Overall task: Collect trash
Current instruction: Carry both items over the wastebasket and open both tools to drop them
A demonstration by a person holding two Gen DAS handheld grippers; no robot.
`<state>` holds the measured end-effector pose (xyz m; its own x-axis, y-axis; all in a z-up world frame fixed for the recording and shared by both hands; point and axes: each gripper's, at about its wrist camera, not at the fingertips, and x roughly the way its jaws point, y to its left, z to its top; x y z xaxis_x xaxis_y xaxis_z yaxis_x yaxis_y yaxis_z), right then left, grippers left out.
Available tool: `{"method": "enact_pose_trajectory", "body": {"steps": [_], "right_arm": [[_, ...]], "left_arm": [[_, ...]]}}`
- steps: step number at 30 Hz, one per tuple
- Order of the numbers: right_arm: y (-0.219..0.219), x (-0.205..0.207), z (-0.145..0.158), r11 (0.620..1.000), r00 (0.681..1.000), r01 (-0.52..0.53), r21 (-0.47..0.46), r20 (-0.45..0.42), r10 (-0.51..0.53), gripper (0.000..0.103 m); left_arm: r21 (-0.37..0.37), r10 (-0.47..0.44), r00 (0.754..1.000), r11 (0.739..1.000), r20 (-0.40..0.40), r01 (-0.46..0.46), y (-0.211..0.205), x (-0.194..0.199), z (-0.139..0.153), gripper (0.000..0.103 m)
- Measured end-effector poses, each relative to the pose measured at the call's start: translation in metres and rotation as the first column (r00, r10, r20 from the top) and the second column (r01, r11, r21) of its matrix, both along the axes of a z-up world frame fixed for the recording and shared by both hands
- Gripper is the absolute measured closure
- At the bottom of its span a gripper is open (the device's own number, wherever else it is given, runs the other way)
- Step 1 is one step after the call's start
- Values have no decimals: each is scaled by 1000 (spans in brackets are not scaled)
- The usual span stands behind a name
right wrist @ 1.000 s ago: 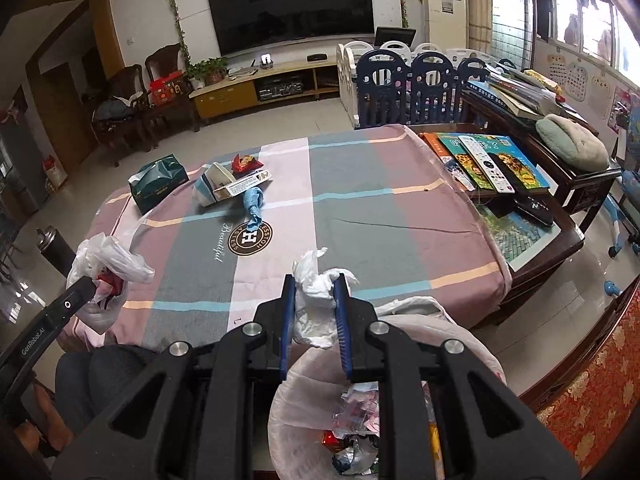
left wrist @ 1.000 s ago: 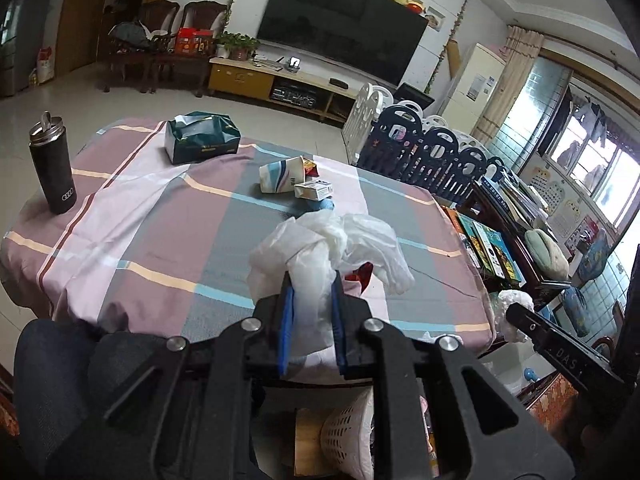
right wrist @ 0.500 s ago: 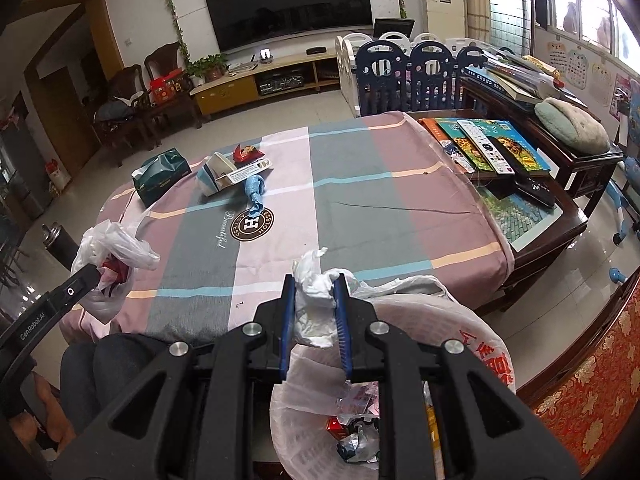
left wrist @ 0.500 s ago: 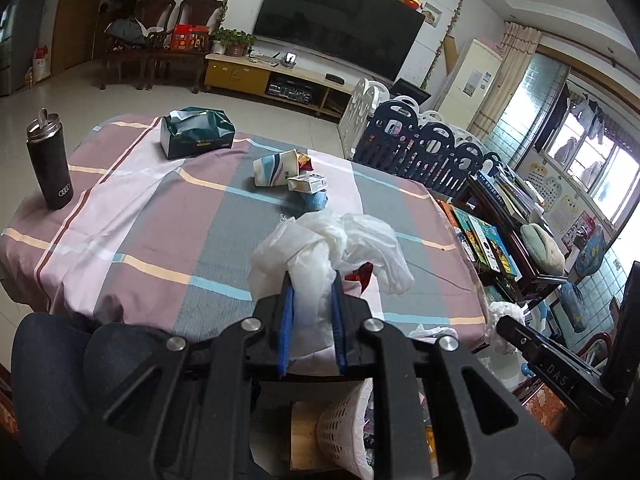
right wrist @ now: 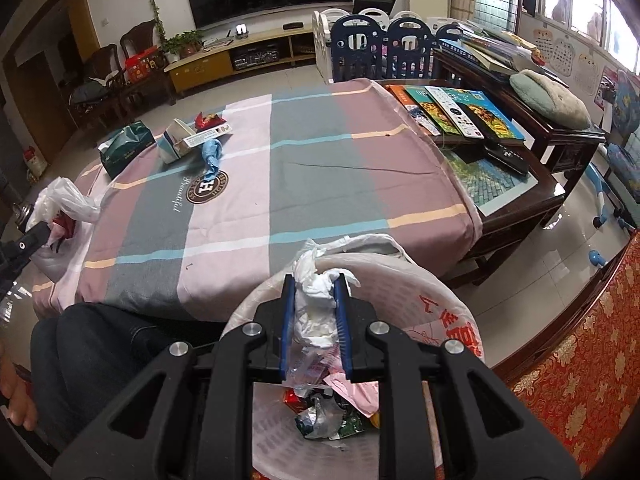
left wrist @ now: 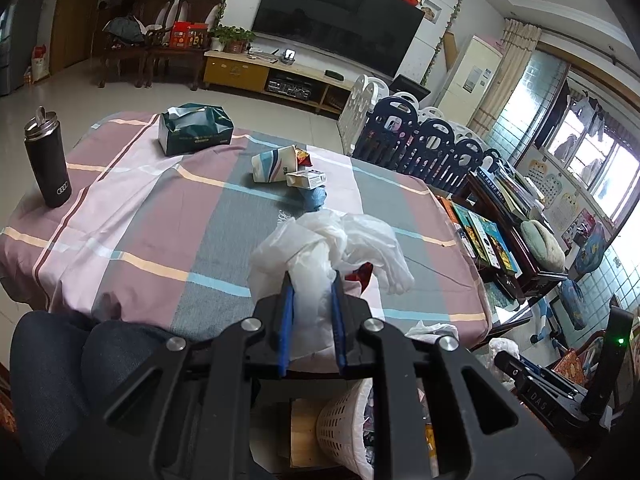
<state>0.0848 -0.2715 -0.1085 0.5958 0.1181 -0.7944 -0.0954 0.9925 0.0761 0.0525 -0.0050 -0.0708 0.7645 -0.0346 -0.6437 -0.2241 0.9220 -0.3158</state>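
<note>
Right wrist view: your right gripper [right wrist: 315, 304] was clenched on a crumpled white tissue wad [right wrist: 316, 300], held directly above the bag-lined waste basket [right wrist: 436, 312] with wrappers lying in its bottom. Left wrist view: your left gripper [left wrist: 311, 300] was clamped on a bunched white plastic bag [left wrist: 332, 240] with something red showing inside, raised over the near edge of the striped tablecloth [left wrist: 160, 216]. Farther across the cloth, a paper cup [left wrist: 272, 165], small box [left wrist: 306, 179] and blue cloth [left wrist: 315, 199] lay clustered; tissue pack [left wrist: 196, 129] and black flask [left wrist: 47, 168] stood well apart.
</note>
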Motion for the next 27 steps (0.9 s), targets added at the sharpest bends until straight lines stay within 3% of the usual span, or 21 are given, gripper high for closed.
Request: {"method": "enact_pose_trajectory", "body": {"steps": [7, 16, 19, 21, 23, 27], "right_arm": [[-32, -3, -37, 995, 993, 74, -72, -82, -80, 83], [-39, 3, -83, 987, 967, 127, -102, -208, -146, 83], [-39, 2, -87, 985, 961, 146, -87, -224, -163, 66], [-40, 1, -84, 985, 962, 161, -70, -214, -172, 44], [-40, 1, -77, 981, 964, 180, -67, -188, -189, 38], [-46, 2, -62, 976, 964, 217, -33, -150, -219, 36]], "left_arm": [[12, -37, 999, 999, -5, 37, -11, 1, -2, 85], [24, -69, 998, 997, -5, 69, -20, 1, -3, 85], [22, -78, 997, 997, -10, 78, -21, 2, -5, 85], [21, -82, 997, 996, -13, 83, -21, 2, -5, 85], [16, -87, 996, 996, -15, 88, -21, 3, -7, 85], [3, -97, 995, 995, -26, 97, -22, 4, -10, 85]]}}
